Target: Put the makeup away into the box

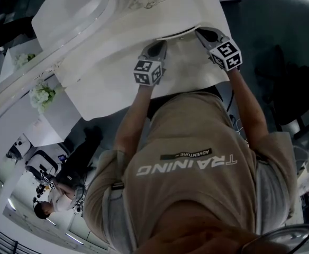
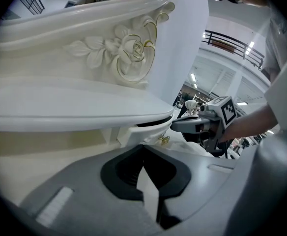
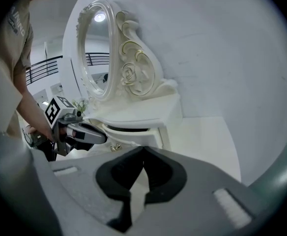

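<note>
No makeup shows in any view. A white ornate dressing table (image 1: 117, 46) has a shallow drawer (image 1: 178, 34) pulled slightly out under its top. Both grippers point at that drawer's front. My left gripper (image 1: 158, 45) is near the drawer's left end, and its jaws (image 2: 143, 149) meet with nothing between them. My right gripper (image 1: 201, 32) is at the drawer's right end, its jaws (image 3: 143, 149) shut and empty. The drawer front (image 2: 143, 132) carries a small gold knob (image 2: 163, 139). Each gripper sees the other across the drawer: the right gripper (image 2: 195, 124), the left gripper (image 3: 82, 132).
An oval mirror (image 3: 97, 53) in a carved white frame with gold roses (image 2: 133, 53) rises behind the tabletop. White flowers (image 1: 42, 95) stand off the table's left end. A white wall (image 3: 222, 58) runs along the right. Another person (image 1: 56, 200) stands in the distance.
</note>
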Motion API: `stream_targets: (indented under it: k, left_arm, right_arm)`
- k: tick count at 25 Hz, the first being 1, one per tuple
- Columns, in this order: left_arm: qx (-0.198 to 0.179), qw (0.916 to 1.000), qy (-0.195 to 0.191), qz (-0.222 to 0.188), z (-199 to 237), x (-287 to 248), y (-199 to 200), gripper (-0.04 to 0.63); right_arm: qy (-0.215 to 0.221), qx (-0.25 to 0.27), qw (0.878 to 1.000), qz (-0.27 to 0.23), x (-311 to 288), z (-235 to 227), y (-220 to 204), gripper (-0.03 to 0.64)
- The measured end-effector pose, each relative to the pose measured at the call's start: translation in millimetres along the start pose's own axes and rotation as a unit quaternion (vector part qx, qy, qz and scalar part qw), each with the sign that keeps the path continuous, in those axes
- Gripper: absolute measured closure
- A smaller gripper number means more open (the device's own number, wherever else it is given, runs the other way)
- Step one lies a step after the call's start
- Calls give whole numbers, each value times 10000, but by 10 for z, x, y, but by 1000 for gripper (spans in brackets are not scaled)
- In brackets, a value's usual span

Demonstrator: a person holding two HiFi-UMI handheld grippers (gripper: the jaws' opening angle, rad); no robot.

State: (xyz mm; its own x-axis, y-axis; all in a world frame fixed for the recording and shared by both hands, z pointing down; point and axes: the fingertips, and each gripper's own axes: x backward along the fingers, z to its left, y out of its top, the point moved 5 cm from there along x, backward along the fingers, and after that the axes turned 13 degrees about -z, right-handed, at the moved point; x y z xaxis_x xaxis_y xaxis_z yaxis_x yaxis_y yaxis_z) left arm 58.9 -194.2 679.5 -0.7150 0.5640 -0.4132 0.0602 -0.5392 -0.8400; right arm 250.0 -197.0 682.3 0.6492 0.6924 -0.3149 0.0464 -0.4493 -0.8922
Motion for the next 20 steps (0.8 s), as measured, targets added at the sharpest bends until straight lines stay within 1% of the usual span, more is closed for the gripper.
stream_targets:
  k: [3,9,17,20]
  left_arm:
    - [3,10000,30,-72,10,-36,31,597]
    - [57,9994,235,-249,84,-74,77,597]
    - [67,9988,344,-355,161,-124,132,597]
    - [63,9988,339,-358,146,-144,131,597]
  right_arm:
    - [9,17,10000,-10,-26,-46,36,614]
    - [28,74,10000,-43,-111,-85,84,614]
    - [-66,-44,9999,-111,-190,-130,113,614]
    - [-108,-4,9998,-142,-175,-146,115,614]
